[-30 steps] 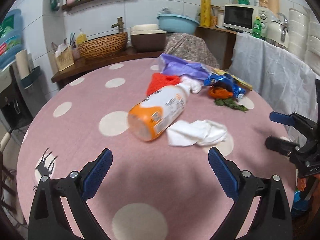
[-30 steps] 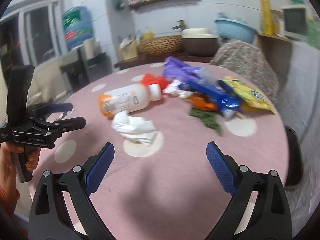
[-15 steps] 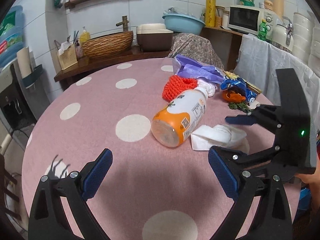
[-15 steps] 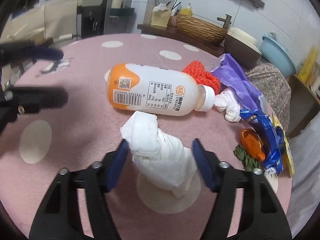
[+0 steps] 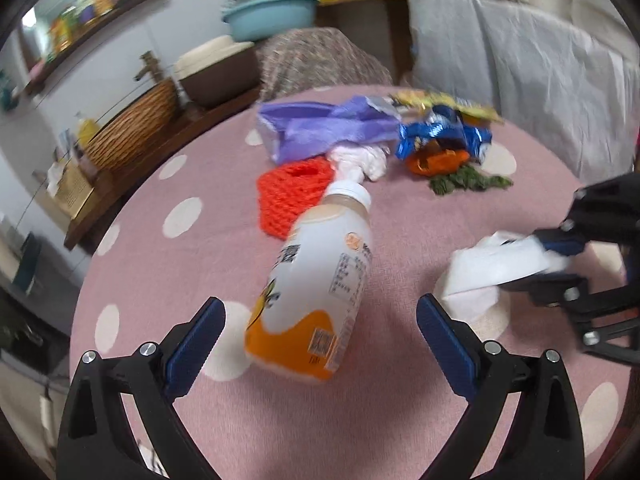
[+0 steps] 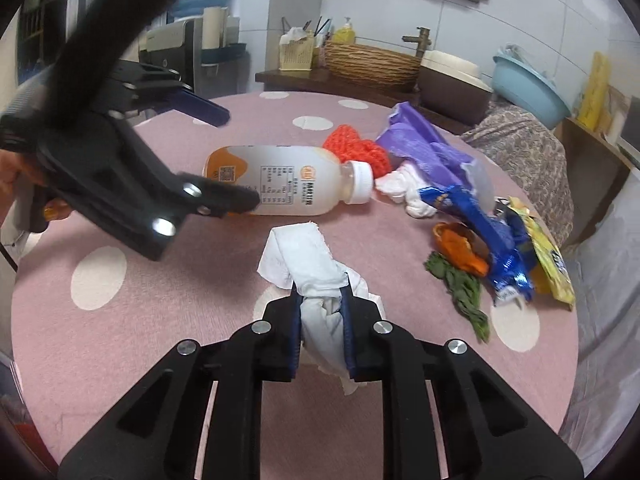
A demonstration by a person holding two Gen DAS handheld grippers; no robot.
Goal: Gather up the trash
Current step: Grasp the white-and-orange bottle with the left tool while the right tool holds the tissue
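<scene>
Two grippers over a pink spotted table (image 6: 120, 360) strewn with trash.

Right gripper (image 6: 322, 312): its jaws have just been closing and now pinch a crumpled white tissue (image 6: 304, 256) between the blue pads, the wad resting on the tablecloth near the front edge. Left gripper (image 5: 320, 344): jaws wide apart and holding nothing, straddling the orange bottom of a plastic bottle (image 5: 316, 280) that lies on its side just beyond the tissue. Past the bottle's cap sit a red net (image 6: 356, 148), a purple bag (image 6: 420, 140), a second white wad (image 6: 404, 192), a blue wrapper (image 6: 480, 224), a yellow packet (image 6: 548, 256), orange peel (image 6: 460, 248) and green leaves (image 6: 460, 284).
</scene>
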